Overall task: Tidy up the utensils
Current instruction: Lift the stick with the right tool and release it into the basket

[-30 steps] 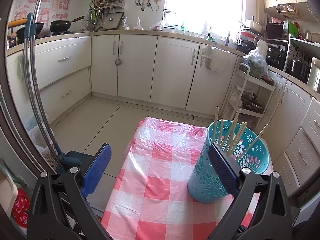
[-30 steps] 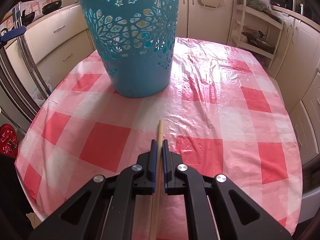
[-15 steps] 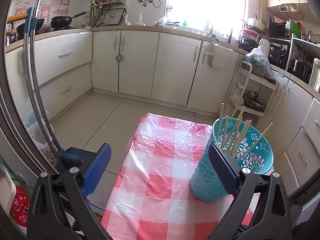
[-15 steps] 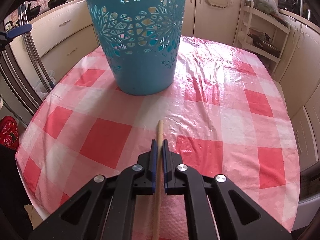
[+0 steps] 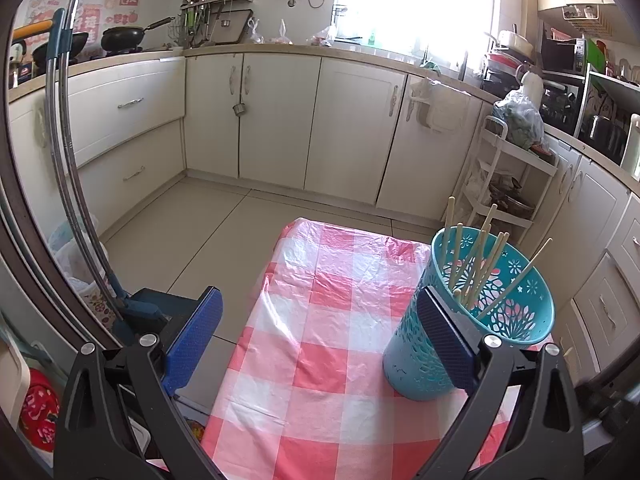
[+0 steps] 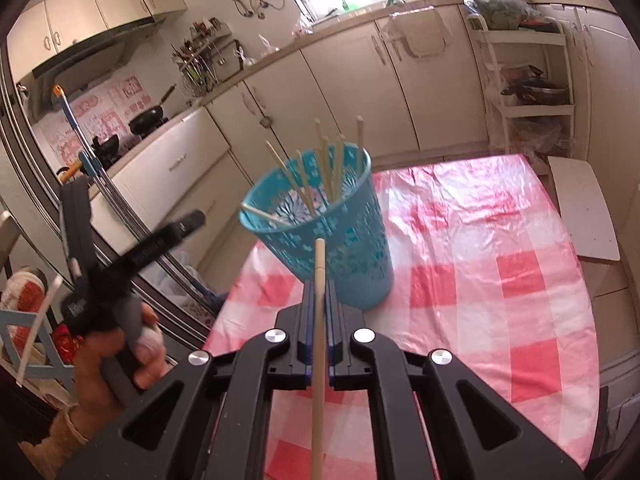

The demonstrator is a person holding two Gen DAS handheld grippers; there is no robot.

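Observation:
A teal perforated basket (image 5: 476, 332) (image 6: 320, 220) stands on the red-and-white checked tablecloth (image 5: 320, 360) (image 6: 480, 280) and holds several wooden chopsticks (image 5: 472, 256) (image 6: 332, 168) upright. My right gripper (image 6: 319, 292) is shut on one wooden chopstick (image 6: 319, 340), held in the air above the table, its tip pointing at the basket. My left gripper (image 5: 320, 332) is open and empty, raised at the table's left side, its right finger next to the basket. It also shows blurred at the left of the right wrist view (image 6: 132, 256).
Cream kitchen cabinets (image 5: 280, 120) line the far wall and both sides. A white shelf trolley (image 5: 508, 184) stands behind the table at the right. A mop with metal handle (image 5: 72, 160) leans at the left. A white board (image 6: 584, 208) lies off the table's right edge.
My right gripper has lifted the chopstick off the tablecloth and risen well above the table, now looking down at the basket's rim. My left gripper has drifted back slightly, still open.

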